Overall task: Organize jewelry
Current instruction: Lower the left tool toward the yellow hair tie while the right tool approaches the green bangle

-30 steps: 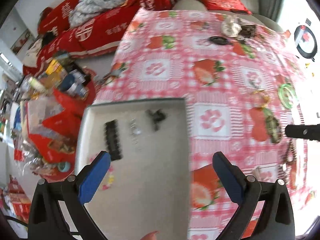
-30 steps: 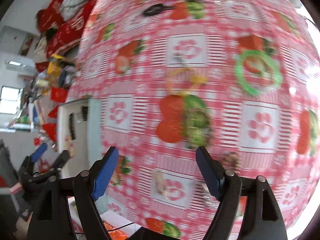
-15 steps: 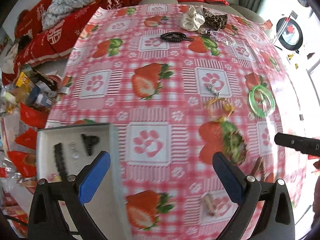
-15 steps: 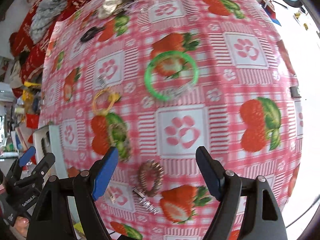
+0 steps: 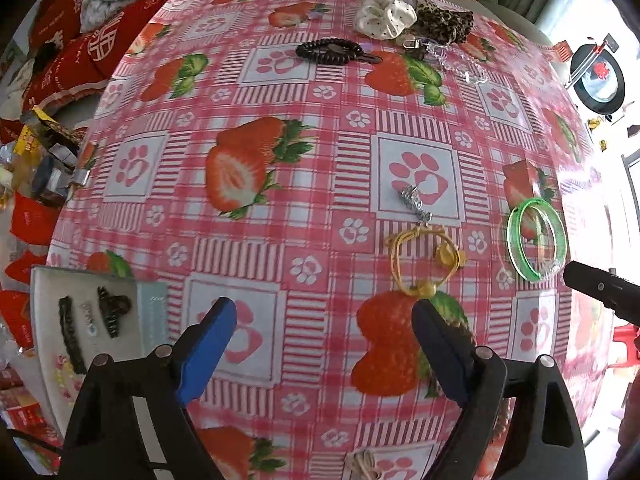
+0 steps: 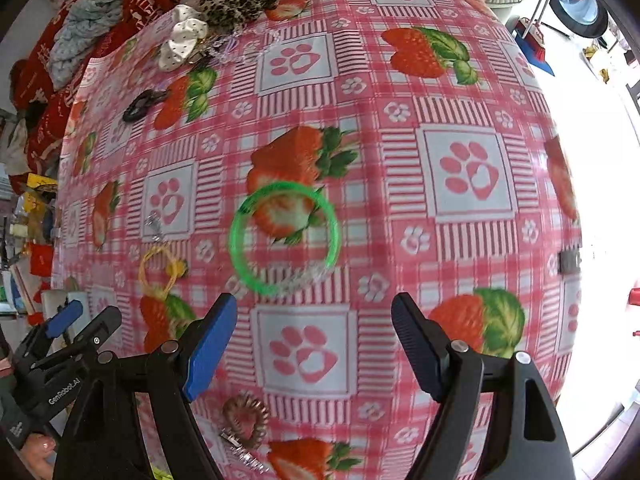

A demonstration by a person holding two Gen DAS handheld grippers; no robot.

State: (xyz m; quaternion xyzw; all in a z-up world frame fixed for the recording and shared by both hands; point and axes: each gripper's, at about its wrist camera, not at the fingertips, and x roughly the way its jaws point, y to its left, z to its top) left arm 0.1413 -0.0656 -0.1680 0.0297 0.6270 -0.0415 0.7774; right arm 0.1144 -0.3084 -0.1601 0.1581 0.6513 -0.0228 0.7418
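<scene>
My left gripper [image 5: 324, 344] is open and empty above the strawberry tablecloth, just short of a yellow cord bracelet [image 5: 424, 260]. A silver charm [image 5: 416, 204] lies beyond it. A grey tray [image 5: 44, 360] at the left edge holds black hair clips [image 5: 112, 312] and small pieces. My right gripper [image 6: 312, 344] is open and empty, just short of a green bangle [image 6: 284, 236] with a clear bead chain [image 6: 300, 276] on its near rim. The bangle also shows in the left wrist view [image 5: 536, 240]. A brown spiral hair tie [image 6: 244, 420] lies under the right gripper.
At the table's far end lie a white scrunchie [image 5: 384, 12], a leopard scrunchie [image 5: 444, 20], a black bead bracelet [image 5: 332, 52] and a clear chain [image 5: 460, 64]. Red cushions and clutter sit past the table's left edge [image 5: 48, 152]. The left gripper shows in the right wrist view [image 6: 68, 328].
Both grippers have swung to the right across the table. The left one moved off the tray toward the yellow bracelet. The right one now faces the green bangle.
</scene>
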